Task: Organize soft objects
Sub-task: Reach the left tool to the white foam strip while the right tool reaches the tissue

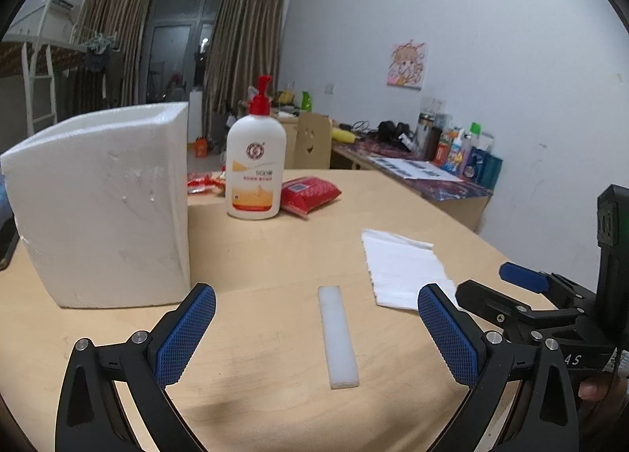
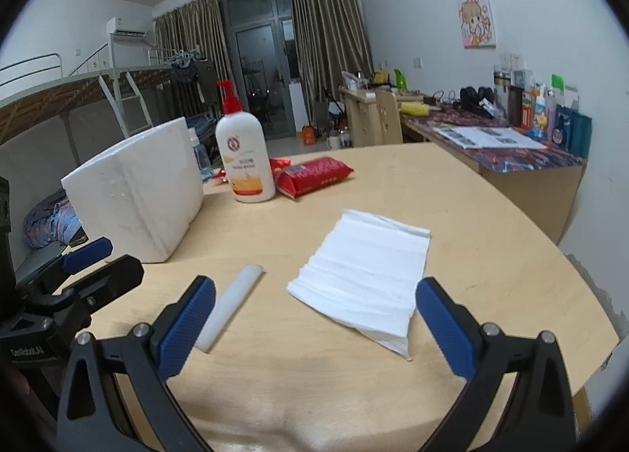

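A white foam strip (image 1: 338, 336) lies flat on the wooden table (image 1: 275, 255), between the wide-apart fingers of my left gripper (image 1: 316, 328), which is open and hovers just above it. To the strip's right rests a white tissue sheet (image 1: 405, 269). In the right wrist view the tissue sheet (image 2: 363, 279) lies ahead of my right gripper (image 2: 314, 330), also open and empty, with the foam strip (image 2: 232, 304) by its left finger. A white foam box (image 1: 102, 200) stands at the left, seen again as the foam box (image 2: 137, 188).
A white lotion pump bottle (image 1: 255, 169) with a red top and a red tissue pack (image 1: 310, 192) stand at the table's far side. A cluttered desk (image 2: 511, 149) lines the right wall. The table's curved edge (image 2: 582, 294) runs close on the right.
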{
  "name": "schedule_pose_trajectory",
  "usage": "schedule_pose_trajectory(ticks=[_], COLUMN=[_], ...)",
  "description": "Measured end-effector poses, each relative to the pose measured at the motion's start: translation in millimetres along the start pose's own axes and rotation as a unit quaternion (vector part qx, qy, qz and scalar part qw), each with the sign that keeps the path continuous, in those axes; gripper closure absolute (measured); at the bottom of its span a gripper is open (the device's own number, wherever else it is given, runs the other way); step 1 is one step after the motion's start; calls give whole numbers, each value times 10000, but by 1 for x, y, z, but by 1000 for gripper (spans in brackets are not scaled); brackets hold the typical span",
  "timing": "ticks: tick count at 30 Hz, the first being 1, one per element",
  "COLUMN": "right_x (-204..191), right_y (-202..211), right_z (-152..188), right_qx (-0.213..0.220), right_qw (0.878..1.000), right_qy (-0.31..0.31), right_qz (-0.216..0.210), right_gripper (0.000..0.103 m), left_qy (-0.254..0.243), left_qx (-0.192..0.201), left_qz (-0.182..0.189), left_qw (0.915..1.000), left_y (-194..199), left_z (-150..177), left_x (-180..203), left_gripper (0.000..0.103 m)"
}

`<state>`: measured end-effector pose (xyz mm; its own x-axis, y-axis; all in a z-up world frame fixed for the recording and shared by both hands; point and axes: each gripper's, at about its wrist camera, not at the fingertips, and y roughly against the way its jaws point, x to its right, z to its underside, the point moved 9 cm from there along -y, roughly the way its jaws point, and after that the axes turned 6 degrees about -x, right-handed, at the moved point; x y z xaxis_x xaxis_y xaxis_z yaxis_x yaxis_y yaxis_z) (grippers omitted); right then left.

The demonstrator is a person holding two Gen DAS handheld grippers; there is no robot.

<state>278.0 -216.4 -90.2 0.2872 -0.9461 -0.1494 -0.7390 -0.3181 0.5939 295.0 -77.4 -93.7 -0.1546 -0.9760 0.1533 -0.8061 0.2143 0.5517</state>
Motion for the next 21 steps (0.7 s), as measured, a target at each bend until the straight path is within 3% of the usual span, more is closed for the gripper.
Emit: schedule_pose_trajectory(ticks=[9, 21], right_x=[14, 37], right_y=[-21, -48], right_z=[5, 10], right_qx=[-460, -970], right_qw=[9989, 9949], right_qy=[5, 20], right_qz=[74, 268], right_gripper=[0, 0], left_qy=[-62, -89], left_qx=[-872, -1536], left_qz=[-260, -305], left_qw=[9958, 9876], left_y=[-42, -76], left_z=[15, 34], left_x=[0, 6], left_gripper=[0, 2])
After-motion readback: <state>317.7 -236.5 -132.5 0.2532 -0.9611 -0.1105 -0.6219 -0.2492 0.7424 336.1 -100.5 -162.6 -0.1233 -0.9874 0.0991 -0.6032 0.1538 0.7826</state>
